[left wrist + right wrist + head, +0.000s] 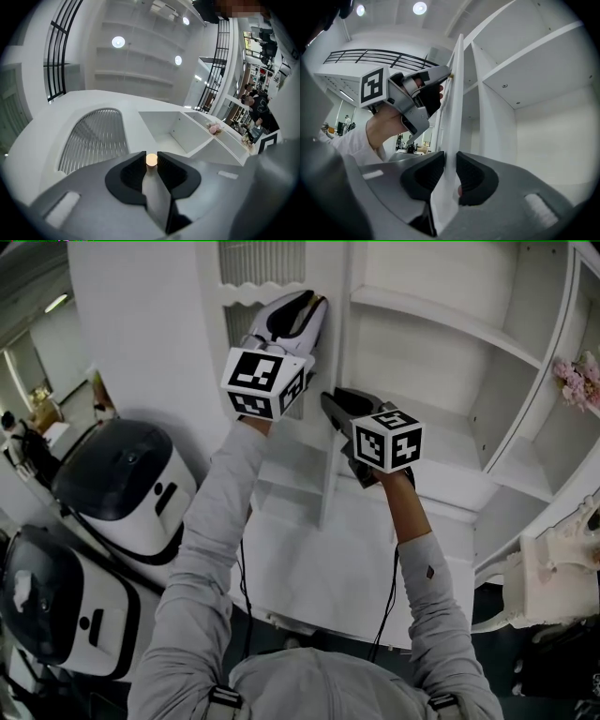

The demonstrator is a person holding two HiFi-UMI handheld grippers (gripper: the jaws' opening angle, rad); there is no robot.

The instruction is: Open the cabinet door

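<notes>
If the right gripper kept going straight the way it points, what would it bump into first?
The cabinet door: its thin edge sits clamped between the jaws of the right gripper, so it would probably just push further onto that panel. What lies beyond is unclear.

sleeves (211,554): grey | cables (241,579): black (thin) | marker cubes (265,381): black-white
</notes>
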